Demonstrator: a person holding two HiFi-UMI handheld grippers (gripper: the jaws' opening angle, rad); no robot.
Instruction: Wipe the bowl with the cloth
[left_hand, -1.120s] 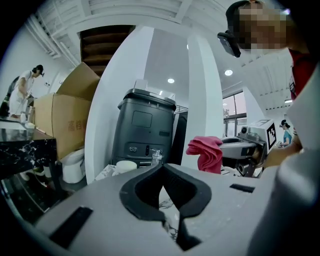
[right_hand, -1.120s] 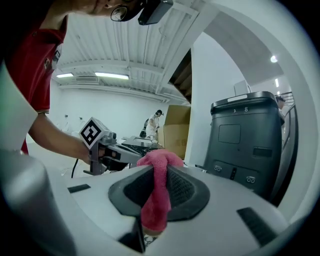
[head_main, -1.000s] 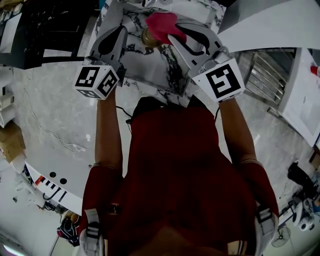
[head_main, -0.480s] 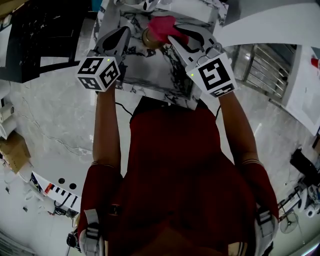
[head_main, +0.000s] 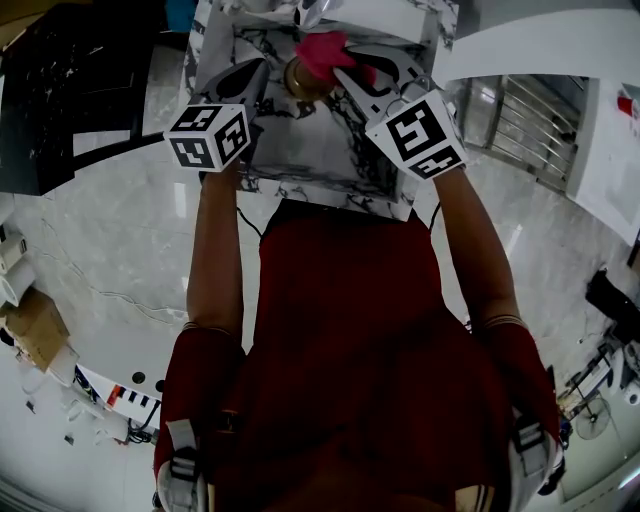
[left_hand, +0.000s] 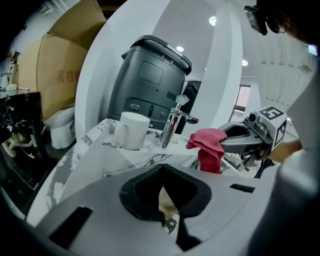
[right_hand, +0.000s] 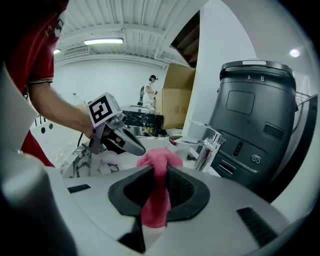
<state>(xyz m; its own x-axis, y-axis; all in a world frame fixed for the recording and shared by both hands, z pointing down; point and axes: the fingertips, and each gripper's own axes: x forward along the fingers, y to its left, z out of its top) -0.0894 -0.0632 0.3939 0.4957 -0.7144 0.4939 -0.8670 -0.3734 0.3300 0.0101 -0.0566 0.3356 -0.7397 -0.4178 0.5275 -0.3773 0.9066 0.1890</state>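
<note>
A small tan bowl (head_main: 297, 79) is held up over the marble counter (head_main: 300, 150). My left gripper (head_main: 268, 74) is shut on its rim; in the left gripper view only a tan sliver of the bowl (left_hand: 167, 202) shows between the closed jaws (left_hand: 167, 212). A pink cloth (head_main: 325, 50) hangs bunched from my right gripper (head_main: 342, 68), right above and against the bowl. In the right gripper view the cloth (right_hand: 157, 192) is pinched between the shut jaws (right_hand: 156, 200), with the left gripper (right_hand: 125, 142) just beyond it.
A chrome faucet (left_hand: 175, 125) and a white mug (left_hand: 131, 130) stand on the counter behind the bowl, in front of a tall grey machine (left_hand: 150, 85). Cardboard boxes (left_hand: 60, 75) sit at the left. A metal rack (head_main: 530, 140) is at the right.
Both grippers have drifted slightly up and closer together in the head view, with bowl and cloth still in them. Neither grip has changed.
</note>
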